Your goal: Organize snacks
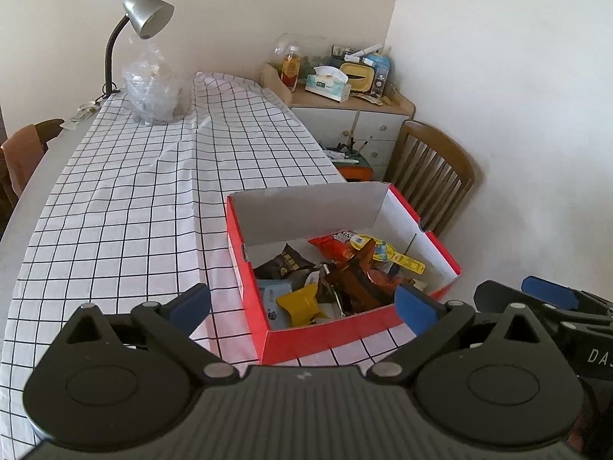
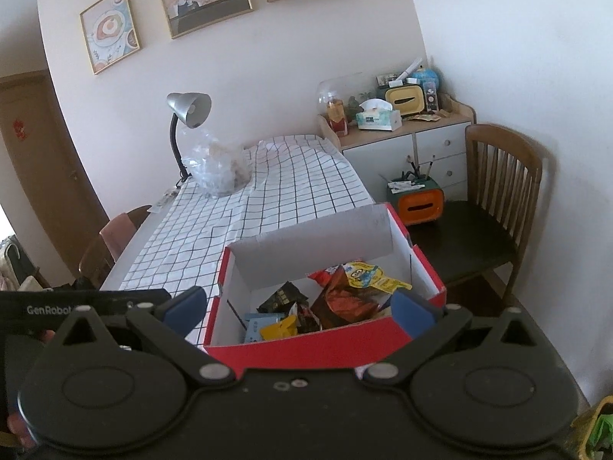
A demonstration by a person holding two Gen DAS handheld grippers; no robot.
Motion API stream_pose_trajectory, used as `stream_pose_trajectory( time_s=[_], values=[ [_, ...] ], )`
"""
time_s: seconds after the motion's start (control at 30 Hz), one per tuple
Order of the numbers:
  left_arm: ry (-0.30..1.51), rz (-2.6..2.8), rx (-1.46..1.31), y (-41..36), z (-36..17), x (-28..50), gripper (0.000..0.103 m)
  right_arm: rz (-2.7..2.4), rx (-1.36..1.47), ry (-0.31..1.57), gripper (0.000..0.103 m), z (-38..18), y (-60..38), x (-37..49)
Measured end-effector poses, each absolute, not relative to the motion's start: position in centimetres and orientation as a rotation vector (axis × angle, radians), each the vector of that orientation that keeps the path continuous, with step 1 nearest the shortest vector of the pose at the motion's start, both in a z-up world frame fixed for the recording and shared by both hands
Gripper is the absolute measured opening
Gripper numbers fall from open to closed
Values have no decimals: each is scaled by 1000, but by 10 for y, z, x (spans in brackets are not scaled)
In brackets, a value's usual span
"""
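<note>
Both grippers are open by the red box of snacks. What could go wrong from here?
The red box sits near the table's corner, so a push from the left gripper or right gripper might slide it off. The snack packets lie piled and overlapping, so a grasp may catch two at once.

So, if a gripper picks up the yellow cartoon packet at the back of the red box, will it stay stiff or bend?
The yellow cartoon packet looks like thin printed film, so it will probably flop and crinkle. It seems flat and so likely light. It lies on top of other wrappers in the red box, so neighbours may shift when it lifts.
</note>
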State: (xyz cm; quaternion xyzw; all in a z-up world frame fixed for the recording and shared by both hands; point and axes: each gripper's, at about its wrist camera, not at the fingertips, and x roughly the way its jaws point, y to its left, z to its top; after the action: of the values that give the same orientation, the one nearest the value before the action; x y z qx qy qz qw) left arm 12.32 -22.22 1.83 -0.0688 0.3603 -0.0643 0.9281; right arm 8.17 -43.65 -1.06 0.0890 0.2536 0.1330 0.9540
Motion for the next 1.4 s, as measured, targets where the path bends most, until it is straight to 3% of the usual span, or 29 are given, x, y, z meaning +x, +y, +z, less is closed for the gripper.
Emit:
stream_pose_trajectory(
  time_s=[1.4],
  values=[
    [730,-135,-123,-216,21,129,103,247,192,540,103,-14,-438,94]
  ],
)
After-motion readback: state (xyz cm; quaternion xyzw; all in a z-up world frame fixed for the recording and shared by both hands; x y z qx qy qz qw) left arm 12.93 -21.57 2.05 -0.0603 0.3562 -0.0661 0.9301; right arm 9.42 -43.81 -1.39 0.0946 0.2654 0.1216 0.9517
